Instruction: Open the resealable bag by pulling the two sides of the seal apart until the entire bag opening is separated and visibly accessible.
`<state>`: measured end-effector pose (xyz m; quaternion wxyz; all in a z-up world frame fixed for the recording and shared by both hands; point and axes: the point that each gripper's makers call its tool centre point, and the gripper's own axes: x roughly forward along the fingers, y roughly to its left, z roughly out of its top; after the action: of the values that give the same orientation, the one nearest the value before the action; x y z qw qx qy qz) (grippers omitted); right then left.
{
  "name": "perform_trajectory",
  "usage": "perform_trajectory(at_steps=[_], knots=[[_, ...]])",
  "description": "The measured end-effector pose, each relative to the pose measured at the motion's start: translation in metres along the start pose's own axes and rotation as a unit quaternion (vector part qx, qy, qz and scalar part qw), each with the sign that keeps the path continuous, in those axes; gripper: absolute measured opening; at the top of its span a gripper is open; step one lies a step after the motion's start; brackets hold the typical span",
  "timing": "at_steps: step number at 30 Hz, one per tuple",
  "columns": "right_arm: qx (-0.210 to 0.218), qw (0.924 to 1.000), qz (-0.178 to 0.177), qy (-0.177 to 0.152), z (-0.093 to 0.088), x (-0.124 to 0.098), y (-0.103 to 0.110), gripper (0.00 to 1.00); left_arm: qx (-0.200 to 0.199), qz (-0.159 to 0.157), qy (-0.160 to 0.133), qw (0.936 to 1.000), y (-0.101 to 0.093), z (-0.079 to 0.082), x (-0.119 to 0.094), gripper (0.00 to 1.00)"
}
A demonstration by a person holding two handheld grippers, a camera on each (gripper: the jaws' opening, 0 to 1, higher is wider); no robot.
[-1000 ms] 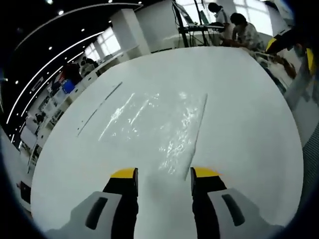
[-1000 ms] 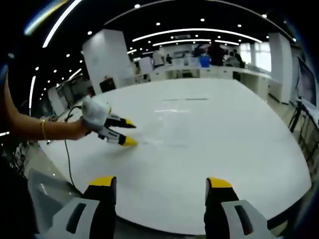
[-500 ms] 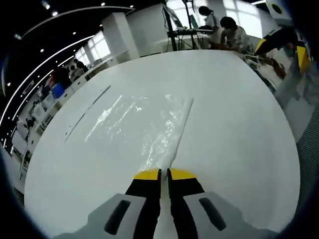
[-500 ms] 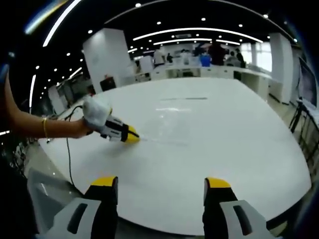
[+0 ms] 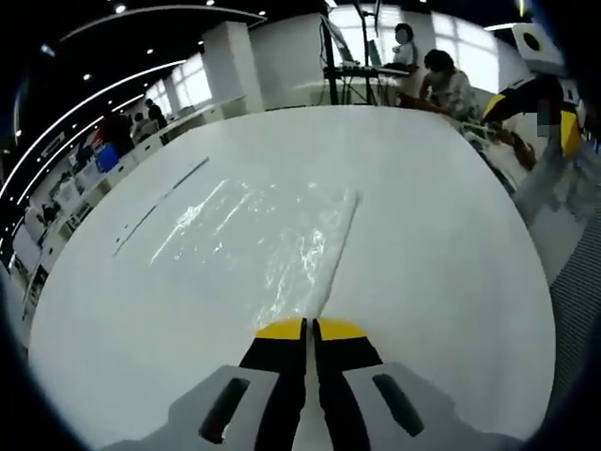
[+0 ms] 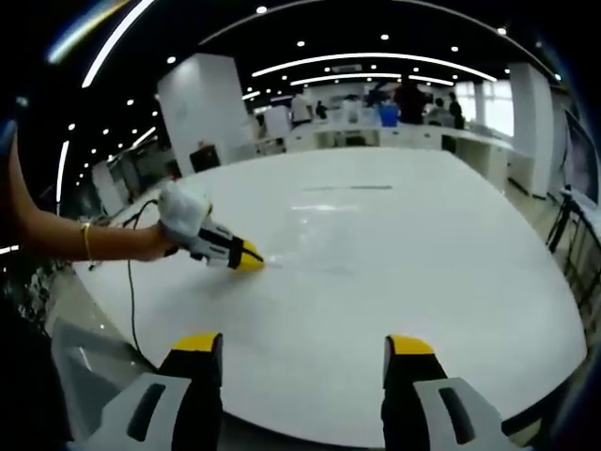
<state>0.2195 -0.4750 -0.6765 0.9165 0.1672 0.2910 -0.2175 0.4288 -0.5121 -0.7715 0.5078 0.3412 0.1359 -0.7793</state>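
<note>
A broad white table (image 5: 441, 244) with rounded corners takes up most of both views. Its top is smooth and glossy, catching soft reflections of the ceiling lights. A thin dark line (image 5: 155, 207) runs across the surface, near the far side of a clear resealable bag (image 5: 263, 230).

The bag lies flat on the table, almost see-through, showing mainly as crinkled glints. In the left gripper view, its seal strip runs as a straight ridge from the bag's near corner away toward the table's middle.

The left gripper (image 5: 308, 326), grey with yellow tips, has its jaws pressed together with barely a slit between them, pinching the near corner of the bag at the seal end. In the right gripper view the same tool (image 6: 246, 260) is held by a hand (image 6: 150, 242) whose wrist wears a thin bracelet, with a dark cable trailing off the table edge behind it.

The right gripper (image 6: 302, 343) sits at the near edge of the table, well apart from the bag, its jaws spread wide and holding nothing.

The room around is a large open workspace with a dark ceiling, long curved light strips and small spotlights, white pillars, and bright windows. People sit and stand at benches and desks in the background.
</note>
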Motion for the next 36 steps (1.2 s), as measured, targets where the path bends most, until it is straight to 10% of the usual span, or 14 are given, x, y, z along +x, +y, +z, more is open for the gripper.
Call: perform_trajectory(at_steps=[36], knots=[[-0.074, 0.997, 0.021, -0.007, 0.014, 0.001, 0.018, 0.64, 0.128, -0.01, 0.006, 0.9917, -0.037, 0.023, -0.056, 0.0]])
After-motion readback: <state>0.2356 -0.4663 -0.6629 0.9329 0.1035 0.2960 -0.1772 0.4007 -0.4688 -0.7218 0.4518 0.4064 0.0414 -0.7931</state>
